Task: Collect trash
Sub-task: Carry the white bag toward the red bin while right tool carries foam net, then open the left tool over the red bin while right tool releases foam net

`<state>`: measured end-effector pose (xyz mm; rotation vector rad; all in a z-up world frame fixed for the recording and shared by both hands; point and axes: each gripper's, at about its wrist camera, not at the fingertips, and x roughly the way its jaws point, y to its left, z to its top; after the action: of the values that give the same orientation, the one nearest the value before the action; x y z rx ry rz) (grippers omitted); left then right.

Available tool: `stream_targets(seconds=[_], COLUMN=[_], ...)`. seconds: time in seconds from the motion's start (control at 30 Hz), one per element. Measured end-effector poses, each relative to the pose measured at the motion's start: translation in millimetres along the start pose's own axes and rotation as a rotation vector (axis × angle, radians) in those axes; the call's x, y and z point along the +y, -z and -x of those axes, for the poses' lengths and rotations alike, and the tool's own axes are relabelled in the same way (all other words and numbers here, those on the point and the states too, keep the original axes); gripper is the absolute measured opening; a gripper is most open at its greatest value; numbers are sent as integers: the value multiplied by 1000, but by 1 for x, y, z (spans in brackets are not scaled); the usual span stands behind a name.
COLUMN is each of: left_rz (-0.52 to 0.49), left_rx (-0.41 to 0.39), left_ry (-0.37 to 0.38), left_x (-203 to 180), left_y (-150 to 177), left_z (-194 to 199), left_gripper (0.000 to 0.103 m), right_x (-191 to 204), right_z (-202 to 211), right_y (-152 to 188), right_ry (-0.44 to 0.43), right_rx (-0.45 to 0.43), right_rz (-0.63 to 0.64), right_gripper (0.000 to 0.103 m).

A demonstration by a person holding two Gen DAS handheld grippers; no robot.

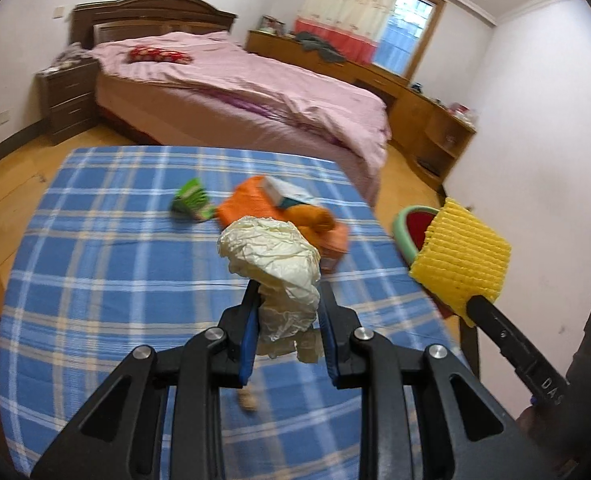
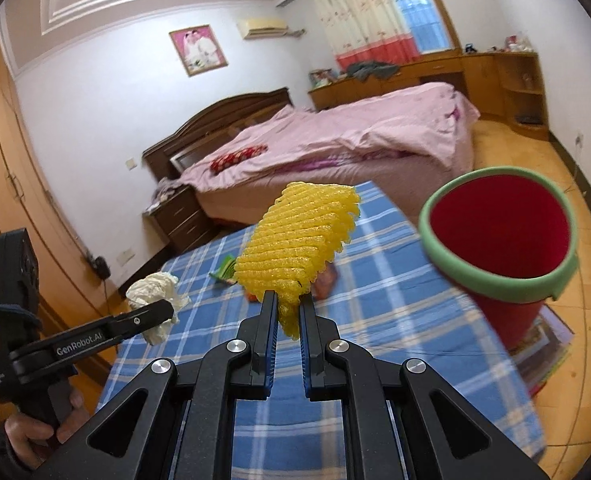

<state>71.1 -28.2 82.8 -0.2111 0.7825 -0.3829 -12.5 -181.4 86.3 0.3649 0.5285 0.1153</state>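
My left gripper [image 1: 287,288] is shut on a crumpled white paper wad [image 1: 271,256], lifted above the blue plaid table [image 1: 95,248]. From the right wrist view the same wad [image 2: 153,292] shows at the left gripper [image 2: 167,310], low on the left. My right gripper [image 2: 287,300] is shut on a yellow foam net sleeve [image 2: 295,240], also held up over the table. The sleeve [image 1: 461,256] appears at the right of the left wrist view, in front of the bin [image 1: 411,224]. The red bin with a green rim [image 2: 503,236] stands beside the table's right edge.
On the table lie a green packet [image 1: 191,200], an orange cloth [image 1: 255,208] with a small box [image 1: 287,192] on it, and a small scrap [image 1: 247,398] near me. A pink bed [image 1: 235,92] stands behind, with wooden cabinets along the far wall.
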Motion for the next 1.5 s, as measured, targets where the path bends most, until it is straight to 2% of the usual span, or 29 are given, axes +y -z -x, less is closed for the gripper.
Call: stream_targets(seconds=[0.2, 0.5, 0.7, 0.9, 1.03, 1.3, 1.43, 1.5], left_rz=[-61, -163, -222, -263, -240, -278, -264, -264], left_rx=[31, 58, 96, 152, 178, 229, 252, 256], left_ry=[93, 137, 165, 182, 202, 193, 204, 208], left_x=[-43, -104, -146, -185, -203, -222, -223, -224], left_y=[-4, -10, -15, -14, -10, -8, -3, -3], left_z=[-7, -37, -77, -125, -152, -199, -212, -216], left_gripper=[27, 27, 27, 27, 27, 27, 27, 31], right_x=[-19, -68, -103, -136, -161, -206, -215, -217], right_z=[21, 34, 39, 26, 16, -12, -20, -24], right_y=[-4, -9, -17, -21, -20, -22, -22, -23], right_ry=[47, 119, 172, 218, 239, 261, 262, 262], right_rx=[-34, -58, -74, -55, -28, 14, 29, 33], right_rz=[-25, -113, -143, -187, -211, -273, -286, -292], right_gripper=[10, 10, 10, 10, 10, 10, 13, 14])
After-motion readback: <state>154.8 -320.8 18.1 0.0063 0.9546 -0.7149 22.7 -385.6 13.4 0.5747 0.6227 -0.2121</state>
